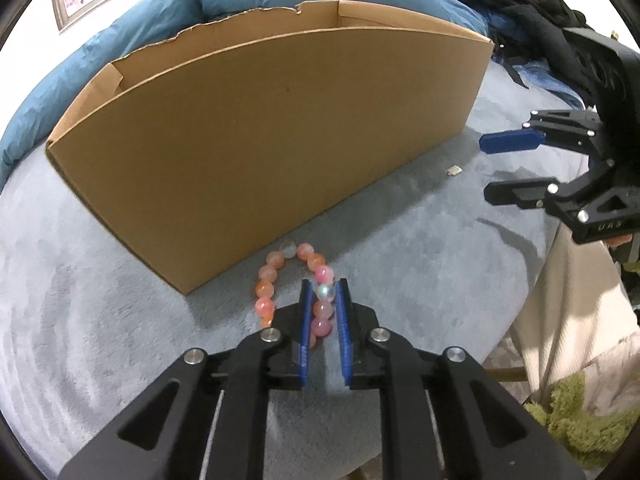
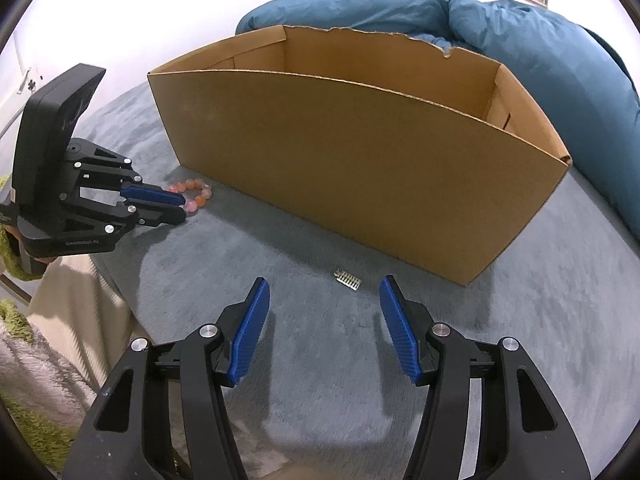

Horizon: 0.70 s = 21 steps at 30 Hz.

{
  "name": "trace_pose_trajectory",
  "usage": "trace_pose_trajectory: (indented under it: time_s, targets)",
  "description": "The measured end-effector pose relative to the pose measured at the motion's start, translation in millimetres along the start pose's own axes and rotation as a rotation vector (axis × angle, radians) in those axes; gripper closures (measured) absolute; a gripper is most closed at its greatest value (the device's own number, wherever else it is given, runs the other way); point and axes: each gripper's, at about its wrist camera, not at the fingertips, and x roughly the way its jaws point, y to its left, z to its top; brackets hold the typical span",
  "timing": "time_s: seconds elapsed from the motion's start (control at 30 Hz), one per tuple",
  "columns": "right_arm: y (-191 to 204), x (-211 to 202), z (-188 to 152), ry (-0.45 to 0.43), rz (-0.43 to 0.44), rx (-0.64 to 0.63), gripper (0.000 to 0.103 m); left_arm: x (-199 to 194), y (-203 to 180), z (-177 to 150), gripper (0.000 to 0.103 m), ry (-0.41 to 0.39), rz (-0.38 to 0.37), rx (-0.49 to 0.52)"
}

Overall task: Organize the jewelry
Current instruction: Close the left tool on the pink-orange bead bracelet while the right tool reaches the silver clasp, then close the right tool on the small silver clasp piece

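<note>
A bracelet of pink and orange beads (image 1: 266, 280) lies on the grey plush surface just in front of the open cardboard box (image 1: 260, 128). My left gripper (image 1: 324, 292) is shut on the loop's right side, with beads pinched between its blue pads. The right wrist view shows the same left gripper (image 2: 183, 207) holding the bracelet (image 2: 196, 196) at the box's (image 2: 360, 160) left corner. My right gripper (image 2: 324, 292) is open and holds nothing. It hovers just short of a small silver ridged piece (image 2: 348, 280), which also shows on the plush (image 1: 453, 169) beside the right gripper (image 1: 486, 168).
A blue duvet (image 2: 520, 32) is bunched behind the box. Black clothing (image 1: 520, 4) lies at the far right. The plush surface (image 1: 100, 300) ends at an edge on the right, with a beige cover (image 1: 568, 320) and green shaggy fabric (image 1: 580, 420) below it.
</note>
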Motion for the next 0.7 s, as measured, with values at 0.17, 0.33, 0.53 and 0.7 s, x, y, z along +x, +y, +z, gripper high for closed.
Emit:
trace_pose_trajectory:
  time_s: [0.17,0.33,0.53,0.7]
  targets:
    - [-3,10,2,-0.002,0.023,-0.021,0.055,6,-3,7,0.085,0.002,0.009,0.012]
    - [-8,19,4,0.012,0.027,-0.052,0.063,16,-4,13,0.085,0.011,0.023,0.027]
    - [-12,29,4,0.024,0.045,-0.059,0.071,23,-6,16,0.085,0.018,0.039,0.056]
    - [-14,33,2,0.021,0.063,-0.071,0.077,24,-7,14,0.086,0.018,0.036,0.068]
